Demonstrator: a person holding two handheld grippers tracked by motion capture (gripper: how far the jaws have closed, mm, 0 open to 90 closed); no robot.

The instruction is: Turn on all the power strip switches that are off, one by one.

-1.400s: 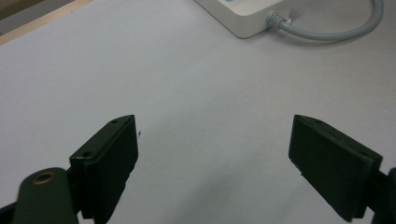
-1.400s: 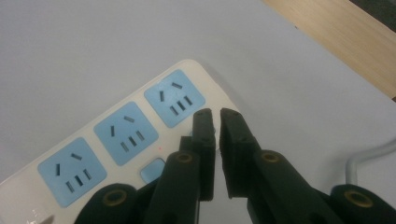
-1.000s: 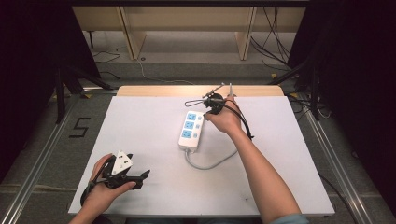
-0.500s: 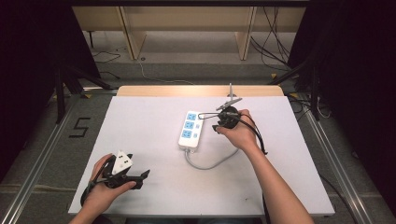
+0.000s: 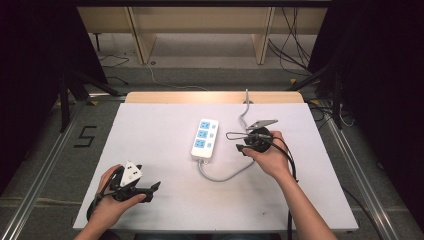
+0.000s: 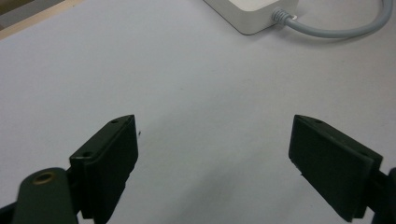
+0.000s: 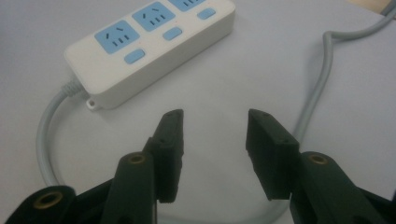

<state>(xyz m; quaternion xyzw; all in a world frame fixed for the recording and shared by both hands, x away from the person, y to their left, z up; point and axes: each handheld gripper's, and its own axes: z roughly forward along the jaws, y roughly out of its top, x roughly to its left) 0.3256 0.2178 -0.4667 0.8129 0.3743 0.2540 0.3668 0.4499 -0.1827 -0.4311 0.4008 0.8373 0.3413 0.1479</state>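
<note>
Power strip [image 5: 205,138] first — it lies flat near the middle of the white table [image 5: 150,135], sockets up, just left of the right gripper [image 5: 239,141] in the high view. Its long axis runs away from the person and leans a little to the right at the far end; the near end, where the grey cord [image 5: 225,175] leaves it, points back toward the person. From there the cord curls round to the right in a loop, passes near the right hand [image 5: 267,157] and runs off over the far edge of the table. That slack loop is probably why the strip sits so quietly: nothing tugs on it.

In the right gripper view the three blue sockets and their switches face the camera, with the strip [image 7: 149,51] lying slantwise ahead of the jaws and apart from them. The right gripper [image 7: 215,151] has just been opening; its jaws stand spread with only bare table between them — nothing is pinched. It looks to be held low and aimed toward the strip's cord end, which would suit a reach for the strip or the cord, though I cannot say which.

Left gripper [image 5: 150,189] rests near the front left corner, well apart from the strip, held in the left hand [image 5: 107,200]. Its own view shows the jaws spread wide over empty table, with the strip's cord end [image 6: 254,14] far off at the top. It seems parked there to stay out of the way.
</note>
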